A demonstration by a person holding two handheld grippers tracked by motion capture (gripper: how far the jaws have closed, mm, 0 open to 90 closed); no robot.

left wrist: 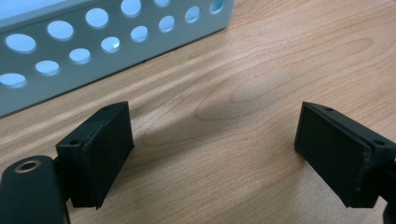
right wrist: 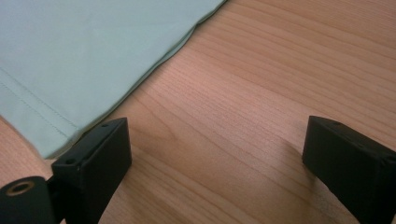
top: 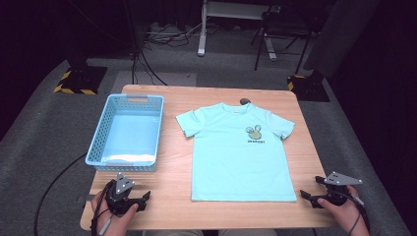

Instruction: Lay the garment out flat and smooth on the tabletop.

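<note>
Fingers (left wrist: 100, 154) apart beside blue basket (left wrist: 112, 42)

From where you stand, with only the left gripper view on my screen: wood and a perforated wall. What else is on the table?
Observer: That wall is a light blue basket. Right of it a pale blue T-shirt lies spread flat.
Operator: Anything in the basket?
Observer: It looks empty.
Operator: Where is the right gripper?
Observer: The right gripper rests open on the table, beside the shirt's bottom right corner.
</note>
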